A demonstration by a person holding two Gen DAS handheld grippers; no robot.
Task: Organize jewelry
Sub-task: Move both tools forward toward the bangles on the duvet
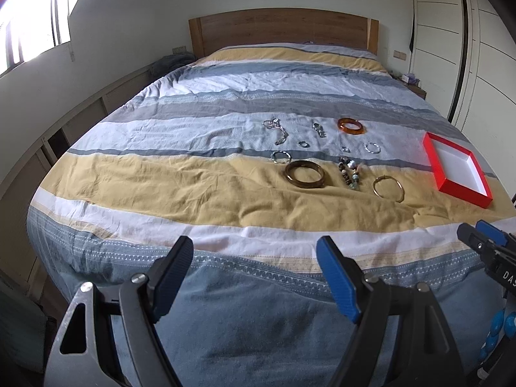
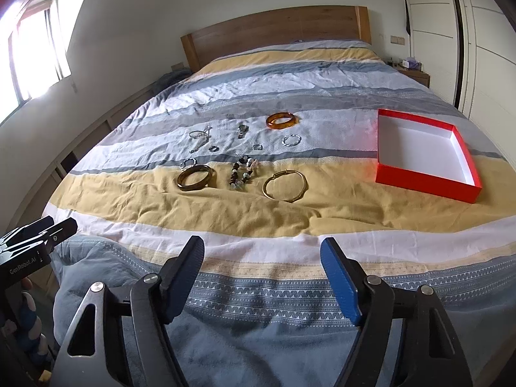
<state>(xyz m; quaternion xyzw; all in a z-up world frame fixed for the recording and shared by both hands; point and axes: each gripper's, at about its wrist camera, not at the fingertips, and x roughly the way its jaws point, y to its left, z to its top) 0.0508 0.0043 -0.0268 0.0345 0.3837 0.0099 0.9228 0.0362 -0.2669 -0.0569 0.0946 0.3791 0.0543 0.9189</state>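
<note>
Right wrist view: right tongs (image 2: 262,251) and left tongs (image 1: 254,251) both released, near bed (image 2: 225,213); jewelry lies left of red box (image 2: 422,180).

Left gripper (image 1: 256,274) — black arms, ribbed blue pads (image 1: 337,279), silver screws. Right gripper (image 2: 262,275) same build — white "GenRobot.AI" lettering on black body.

The jewelry (image 2: 238,158) lies spread on the bed (image 2: 258,225), left of the open box (image 2: 419,177); the headboard (image 2: 274,29) stands behind, well apart from the box.
</note>
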